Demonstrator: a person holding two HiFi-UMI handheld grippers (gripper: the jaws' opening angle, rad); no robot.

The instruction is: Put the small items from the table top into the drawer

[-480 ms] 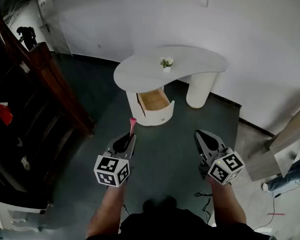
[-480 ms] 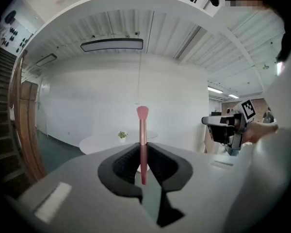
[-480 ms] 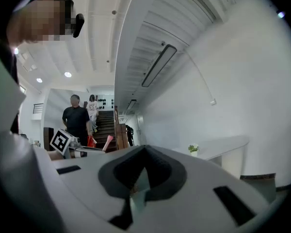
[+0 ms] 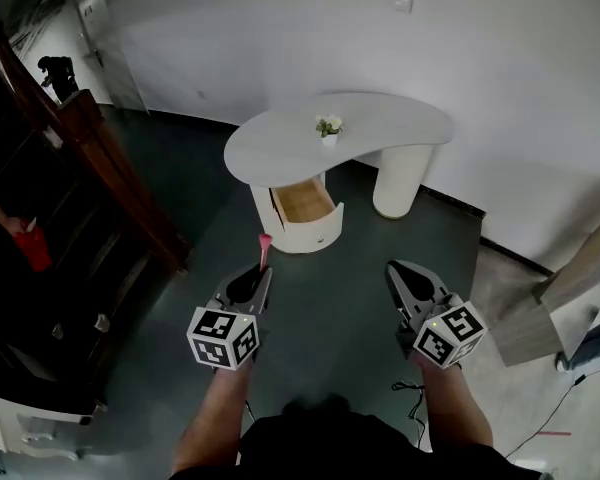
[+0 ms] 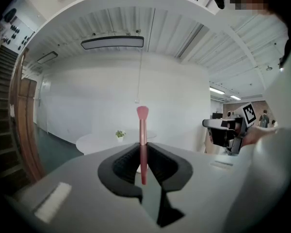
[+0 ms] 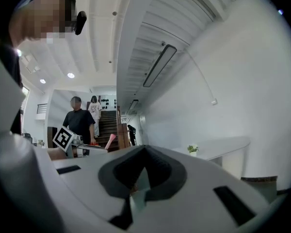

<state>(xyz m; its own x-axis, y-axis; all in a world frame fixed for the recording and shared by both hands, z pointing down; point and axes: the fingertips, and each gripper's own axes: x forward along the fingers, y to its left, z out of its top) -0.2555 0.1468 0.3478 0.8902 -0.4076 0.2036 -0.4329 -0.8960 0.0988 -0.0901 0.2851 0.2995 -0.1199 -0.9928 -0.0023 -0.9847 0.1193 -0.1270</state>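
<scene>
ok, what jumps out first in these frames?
A pink brush stands clamped in the left tool, low centre. Ahead, the white table has its drawer pulled open and a small plant on top. The right tool is shut and empty.

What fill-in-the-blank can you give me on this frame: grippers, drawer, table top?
The left gripper is shut on a pink ____.
The drawer under the white table stands ____.
Sitting on the table top is a small potted ____.
The right gripper holds ____.
Missing: brush; open; plant; nothing.
</scene>
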